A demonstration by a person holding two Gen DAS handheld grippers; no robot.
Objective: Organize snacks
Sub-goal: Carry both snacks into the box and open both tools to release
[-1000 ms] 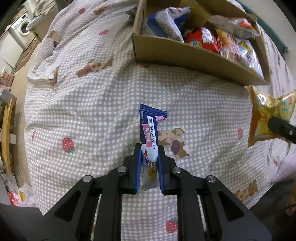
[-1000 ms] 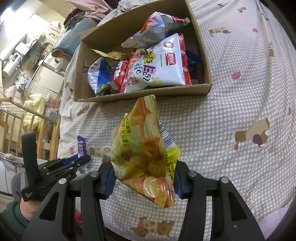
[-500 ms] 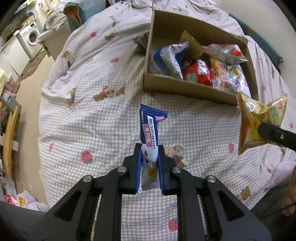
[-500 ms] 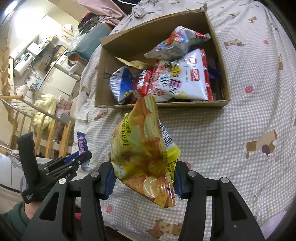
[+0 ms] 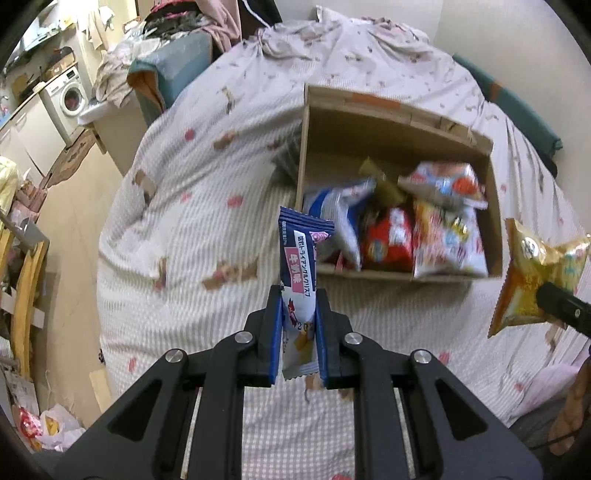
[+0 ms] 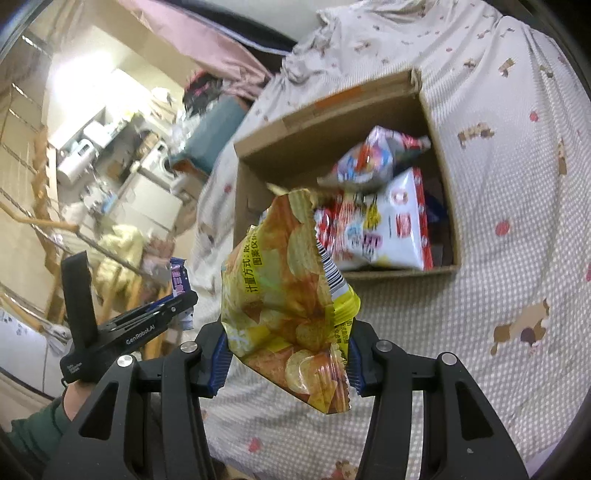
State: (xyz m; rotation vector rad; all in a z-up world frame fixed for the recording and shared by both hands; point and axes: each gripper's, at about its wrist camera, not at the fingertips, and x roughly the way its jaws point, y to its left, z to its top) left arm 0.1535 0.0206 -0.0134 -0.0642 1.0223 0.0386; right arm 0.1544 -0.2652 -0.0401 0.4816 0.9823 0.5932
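Snacks in transit: my left hand-held gripper (image 5: 297, 328) clamps a wafer bar (image 5: 300, 266), my right hand-held gripper (image 6: 286, 363) a chip bag (image 6: 286, 295); next, lower both into the cardboard box (image 5: 402, 275).

Setting: home, lived-in bedroom | bed (image 5: 207, 206) with strawberry-print checked cover | washing machine (image 5: 68, 98) by the cabinets | heaped clothes (image 5: 192, 22) | wooden rack (image 5: 22, 295)

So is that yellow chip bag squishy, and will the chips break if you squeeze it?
Probably, yes. The yellow chip bag looks crinkled and puffy where the right tool pinches its lower end, so it likely gives easily. It stands up above the tool without drooping, so it seems light for its size. Chips are brittle, so a harder squeeze could well crack them.
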